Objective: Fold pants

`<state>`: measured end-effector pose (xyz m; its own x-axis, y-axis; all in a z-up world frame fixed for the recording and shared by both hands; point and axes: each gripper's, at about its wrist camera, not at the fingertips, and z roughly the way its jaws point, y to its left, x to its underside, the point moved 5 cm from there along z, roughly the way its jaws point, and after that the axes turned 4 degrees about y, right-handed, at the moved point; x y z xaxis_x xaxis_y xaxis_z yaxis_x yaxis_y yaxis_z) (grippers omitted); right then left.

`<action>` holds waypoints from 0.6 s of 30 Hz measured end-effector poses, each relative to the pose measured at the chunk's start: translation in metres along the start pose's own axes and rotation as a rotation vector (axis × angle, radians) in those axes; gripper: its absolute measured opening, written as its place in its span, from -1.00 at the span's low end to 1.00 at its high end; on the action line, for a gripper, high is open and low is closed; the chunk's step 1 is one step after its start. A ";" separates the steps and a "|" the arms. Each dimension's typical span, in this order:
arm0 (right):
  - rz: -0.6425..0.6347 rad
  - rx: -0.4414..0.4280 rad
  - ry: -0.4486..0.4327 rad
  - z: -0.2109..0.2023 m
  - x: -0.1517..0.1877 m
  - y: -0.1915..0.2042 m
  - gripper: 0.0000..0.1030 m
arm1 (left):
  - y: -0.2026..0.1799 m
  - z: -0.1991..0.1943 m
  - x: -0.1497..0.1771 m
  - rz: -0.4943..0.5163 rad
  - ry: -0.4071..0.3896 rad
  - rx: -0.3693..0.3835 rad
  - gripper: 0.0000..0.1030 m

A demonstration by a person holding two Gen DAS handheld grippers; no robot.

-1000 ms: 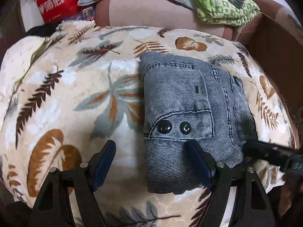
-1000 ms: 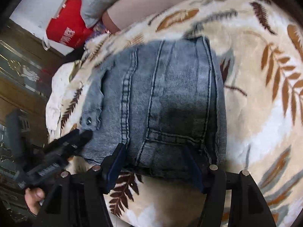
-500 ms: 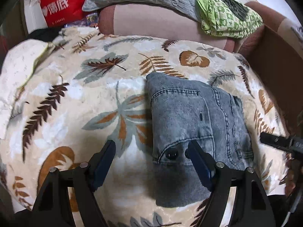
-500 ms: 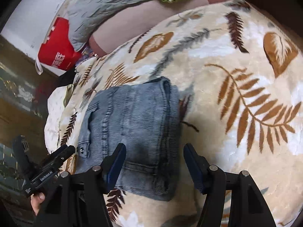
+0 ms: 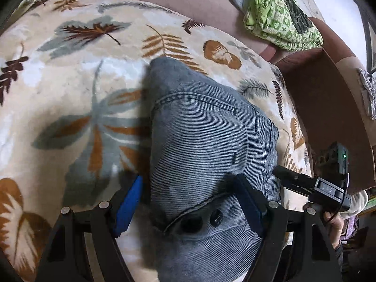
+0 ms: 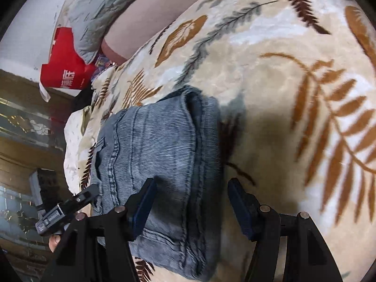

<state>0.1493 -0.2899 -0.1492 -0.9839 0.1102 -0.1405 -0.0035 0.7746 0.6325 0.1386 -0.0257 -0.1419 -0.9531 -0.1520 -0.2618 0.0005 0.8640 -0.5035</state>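
Observation:
The grey-blue denim pants (image 5: 206, 145) lie folded into a compact stack on the leaf-print blanket (image 5: 77, 75); two dark buttons show at the near edge. My left gripper (image 5: 188, 202) is open, its blue pads straddling the near end of the stack just above it. The right gripper shows in the left wrist view (image 5: 296, 181) at the stack's right edge. In the right wrist view the pants (image 6: 159, 155) lie left of centre. My right gripper (image 6: 191, 204) is open over the stack's right edge, holding nothing. The left gripper shows there too (image 6: 70, 206).
A brown sofa back (image 5: 188, 0) runs behind the blanket, with a green patterned cloth (image 5: 277, 18) and a grey quilt (image 6: 105, 7) on it. A red bag (image 6: 63, 68) stands at the far left. A dark wooden panel (image 5: 329, 117) borders the right side.
Both grippers have moved back in toward the folded pants after pulling away; the left one now straddles the stack's near end. The pants have not visibly moved.

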 end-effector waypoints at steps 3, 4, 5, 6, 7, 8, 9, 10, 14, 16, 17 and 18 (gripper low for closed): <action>-0.012 0.021 0.008 0.009 -0.004 0.008 0.28 | -0.003 0.006 -0.001 -0.008 0.019 0.020 0.54; -0.016 0.034 0.007 0.010 -0.004 0.010 0.16 | -0.002 0.007 -0.002 -0.007 0.021 0.017 0.54; -0.029 0.064 0.012 0.012 -0.003 0.012 -0.12 | -0.004 0.009 -0.001 -0.002 0.025 0.009 0.54; -0.039 0.089 0.013 0.013 -0.002 0.014 -0.20 | -0.005 0.010 0.000 0.009 0.027 0.005 0.48; -0.048 0.117 0.010 0.013 -0.001 0.016 -0.34 | -0.007 0.010 0.000 0.023 0.024 -0.001 0.30; -0.054 0.140 0.006 0.013 -0.001 0.018 -0.49 | -0.008 0.010 0.001 0.037 0.023 -0.009 0.21; -0.059 0.151 0.002 0.013 -0.001 0.019 -0.52 | -0.010 0.010 0.002 0.044 0.023 -0.016 0.12; -0.070 0.165 -0.002 0.013 -0.001 0.022 -0.58 | -0.011 0.009 0.002 0.050 0.022 -0.016 -0.03; -0.129 0.215 -0.015 0.010 0.000 0.037 -0.74 | -0.016 0.001 0.002 0.090 0.007 -0.044 -0.38; -0.163 0.233 -0.030 0.006 0.002 0.045 -0.76 | -0.025 -0.002 0.004 0.143 -0.014 -0.085 -0.45; -0.180 0.237 -0.042 0.003 0.003 0.051 -0.77 | -0.029 -0.006 0.005 0.162 -0.026 -0.099 -0.46; -0.192 0.236 -0.053 -0.001 0.004 0.055 -0.77 | -0.031 -0.008 0.005 0.173 -0.034 -0.106 -0.46</action>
<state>0.1453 -0.2471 -0.1143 -0.9585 -0.0244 -0.2839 -0.1406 0.9071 0.3968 0.1314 -0.0489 -0.1209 -0.9308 -0.0117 -0.3653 0.1297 0.9239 -0.3599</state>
